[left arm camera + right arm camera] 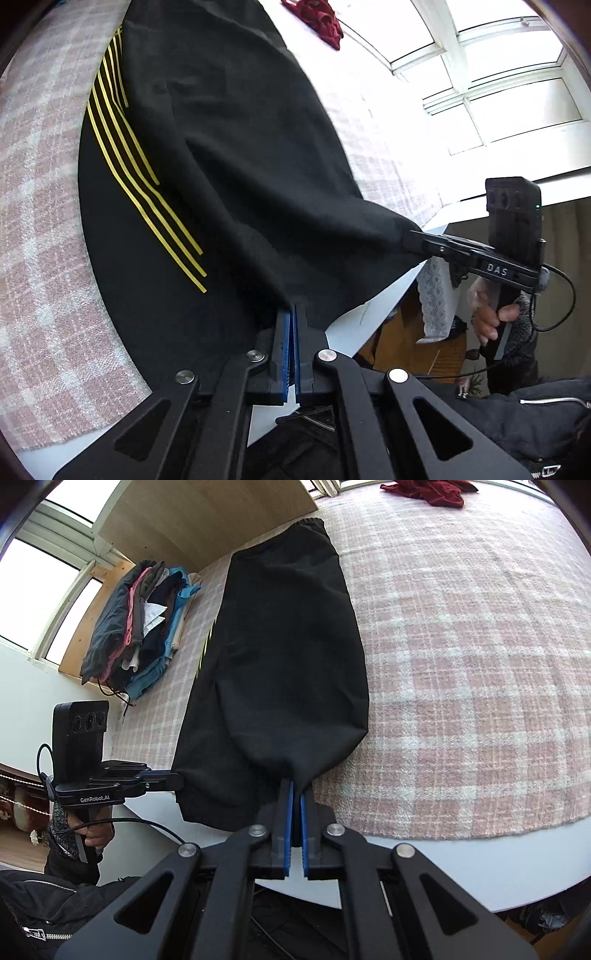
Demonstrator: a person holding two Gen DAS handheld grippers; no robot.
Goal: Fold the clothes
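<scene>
One black garment (288, 657) with five thin yellow stripes (140, 184) lies lengthwise on the pink plaid blanket (461, 664); the left gripper (295, 314) and right gripper (295, 790) each clench its soft near hem

I've got a white table (480, 867) under a pink plaid blanket (461, 664); on that lie black trousers (288, 646), a clothes stack (147, 620) and a red garment (428, 489).

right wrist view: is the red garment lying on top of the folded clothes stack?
No. The red garment lies alone at the far edge of the plaid blanket, well apart from the folded clothes stack by the window.
</scene>
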